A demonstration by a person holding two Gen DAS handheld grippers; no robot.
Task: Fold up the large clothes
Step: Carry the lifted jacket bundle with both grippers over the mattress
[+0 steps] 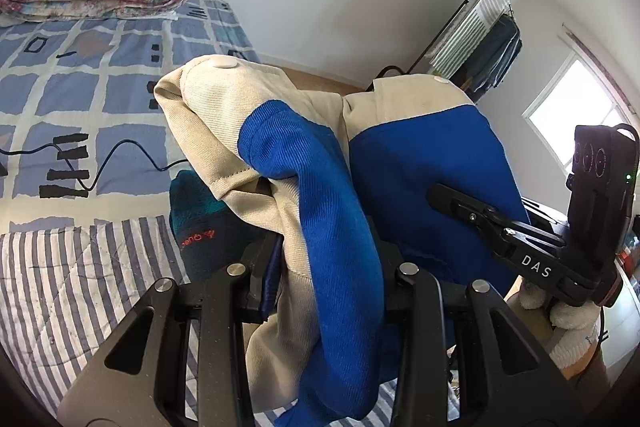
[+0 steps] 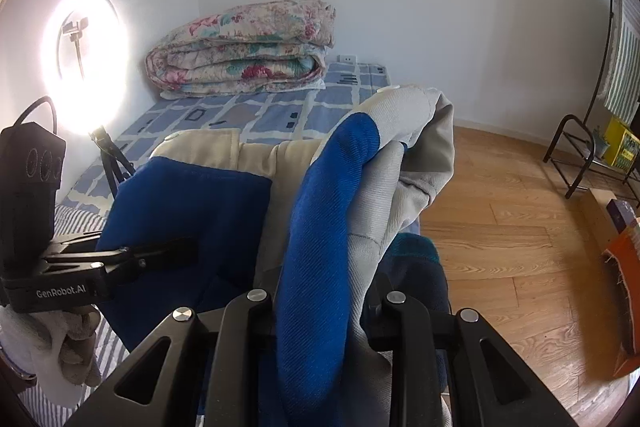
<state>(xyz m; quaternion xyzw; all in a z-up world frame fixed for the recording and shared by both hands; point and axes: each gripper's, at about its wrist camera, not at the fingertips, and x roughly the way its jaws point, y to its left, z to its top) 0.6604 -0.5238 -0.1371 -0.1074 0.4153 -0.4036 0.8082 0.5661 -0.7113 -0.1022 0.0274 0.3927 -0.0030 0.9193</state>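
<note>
A blue and beige garment [image 1: 320, 163] with white snap buttons hangs lifted above the bed, bunched between both grippers. My left gripper [image 1: 324, 275] is shut on a thick fold of it, cloth spilling over the fingers. In the right wrist view the same garment [image 2: 328, 195] rises in front of the lens, and my right gripper [image 2: 320, 311] is shut on its blue and grey fold. Each view also shows the other gripper: the right gripper [image 1: 460, 203] at the right edge, the left gripper [image 2: 160, 255] at the left, both clamped into blue cloth and held by gloved hands.
A striped quilt [image 1: 60, 287] and a blue checked sheet [image 1: 100, 75] cover the bed. A dark teal garment [image 1: 200, 219] lies under the lifted cloth. A folded floral quilt [image 2: 244, 47] sits at the bed's head. A ring light [image 2: 84, 63], black cable [image 1: 120, 155], wooden floor [image 2: 500, 227] and metal rack [image 2: 580, 155] surround the bed.
</note>
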